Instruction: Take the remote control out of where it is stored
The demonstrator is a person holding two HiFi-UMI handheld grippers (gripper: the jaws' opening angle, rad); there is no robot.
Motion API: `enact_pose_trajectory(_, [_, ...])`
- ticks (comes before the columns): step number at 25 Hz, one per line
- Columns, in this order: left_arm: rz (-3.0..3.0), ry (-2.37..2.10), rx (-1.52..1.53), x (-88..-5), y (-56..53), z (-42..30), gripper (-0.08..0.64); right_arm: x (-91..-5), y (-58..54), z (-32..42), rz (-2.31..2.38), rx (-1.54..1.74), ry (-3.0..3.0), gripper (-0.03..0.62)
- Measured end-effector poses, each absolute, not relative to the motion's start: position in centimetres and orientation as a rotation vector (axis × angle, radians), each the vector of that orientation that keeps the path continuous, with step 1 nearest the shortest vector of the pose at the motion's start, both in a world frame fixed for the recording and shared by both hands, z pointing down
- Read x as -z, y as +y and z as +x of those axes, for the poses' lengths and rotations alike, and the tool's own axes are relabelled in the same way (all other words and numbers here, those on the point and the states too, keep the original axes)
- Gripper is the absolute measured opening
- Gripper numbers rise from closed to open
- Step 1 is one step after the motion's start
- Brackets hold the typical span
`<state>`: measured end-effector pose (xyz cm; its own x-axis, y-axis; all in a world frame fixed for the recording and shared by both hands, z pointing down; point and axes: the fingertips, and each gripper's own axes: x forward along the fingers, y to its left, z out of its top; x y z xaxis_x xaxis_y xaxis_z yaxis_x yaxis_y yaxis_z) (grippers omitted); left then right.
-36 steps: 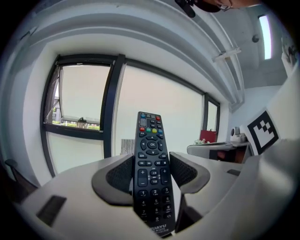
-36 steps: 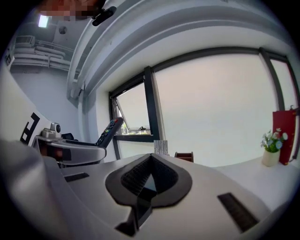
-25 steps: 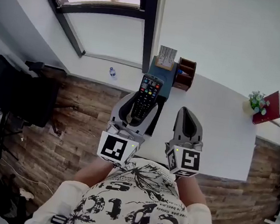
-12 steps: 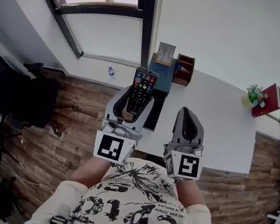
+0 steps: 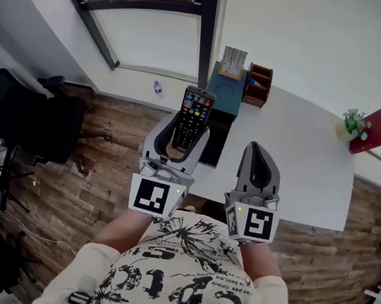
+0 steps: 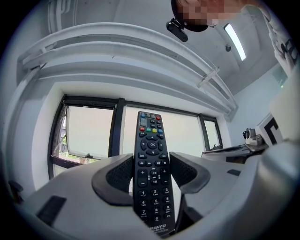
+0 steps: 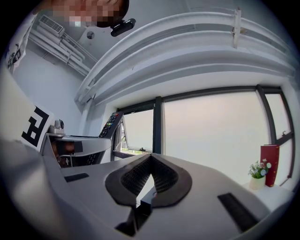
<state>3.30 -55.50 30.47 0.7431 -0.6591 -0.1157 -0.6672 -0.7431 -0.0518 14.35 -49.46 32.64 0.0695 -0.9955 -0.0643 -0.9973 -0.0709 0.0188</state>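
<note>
The black remote control (image 5: 191, 116) with coloured buttons stands upright between the jaws of my left gripper (image 5: 180, 137), which is shut on its lower half. It is held over the floor, just left of the white table's (image 5: 299, 169) edge. In the left gripper view the remote (image 6: 150, 140) rises between the two black pads (image 6: 120, 175) against the window. My right gripper (image 5: 256, 162) hovers over the table, shut with nothing in it; its pads (image 7: 136, 177) meet at the tips. The remote (image 7: 111, 123) also shows at the left of the right gripper view.
A blue storage box (image 5: 224, 93) and a brown wooden holder (image 5: 257, 86) stand at the table's far left corner, with a black panel (image 5: 216, 144) in front of them. A small plant (image 5: 351, 122) and a red book (image 5: 371, 130) sit at the far right. A black chair (image 5: 21, 118) stands on the wooden floor.
My left gripper has carried the remote a little to the left, away from the blue box. The right gripper has stayed shut in the same place.
</note>
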Motion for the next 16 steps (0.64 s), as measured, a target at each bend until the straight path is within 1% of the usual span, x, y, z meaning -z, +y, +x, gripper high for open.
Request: enact_pose_trajectory(16, [-2.889, 1.038, -0.128, -30.5, -54.2, 2.6, 0.247, -33.2, -48.8, 13.7, -2.277, -0.062, 2.129, -0.008])
